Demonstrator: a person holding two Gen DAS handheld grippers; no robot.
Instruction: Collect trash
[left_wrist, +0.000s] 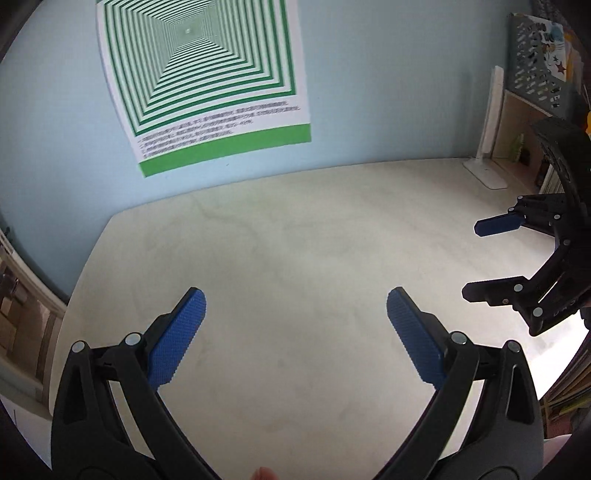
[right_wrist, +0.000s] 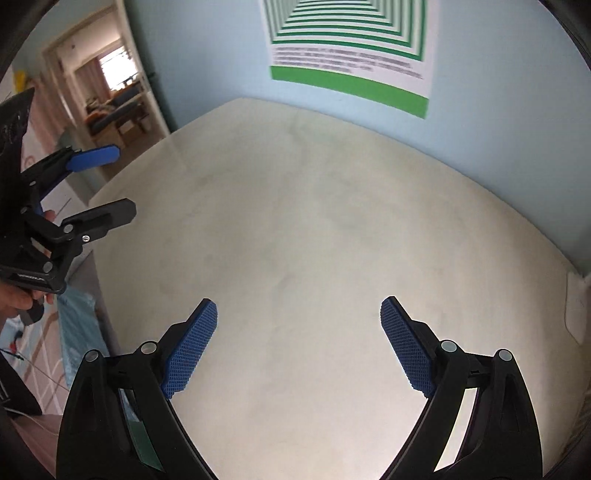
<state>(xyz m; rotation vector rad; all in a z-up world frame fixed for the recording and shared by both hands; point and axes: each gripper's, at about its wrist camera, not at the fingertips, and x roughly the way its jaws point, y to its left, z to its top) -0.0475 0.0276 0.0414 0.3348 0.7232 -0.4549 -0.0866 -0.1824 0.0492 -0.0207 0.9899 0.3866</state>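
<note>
No trash shows in either view. My left gripper (left_wrist: 295, 306) hangs open over the pale tabletop (left_wrist: 295, 240), its blue pads wide apart with nothing between them. My right gripper (right_wrist: 299, 314) is open too, above the same tabletop (right_wrist: 314, 221). In the left wrist view the right gripper (left_wrist: 471, 258) appears at the right edge, fingers spread. In the right wrist view the left gripper (right_wrist: 123, 181) appears at the left edge, also spread, with a hand (right_wrist: 14, 295) holding its grip.
A green-striped poster (left_wrist: 207, 85) hangs on the light blue wall behind the table. A white lamp base (left_wrist: 485, 173) and a grey perforated basket (left_wrist: 539, 70) stand at the far right. A doorway (right_wrist: 107, 85) opens left of the table.
</note>
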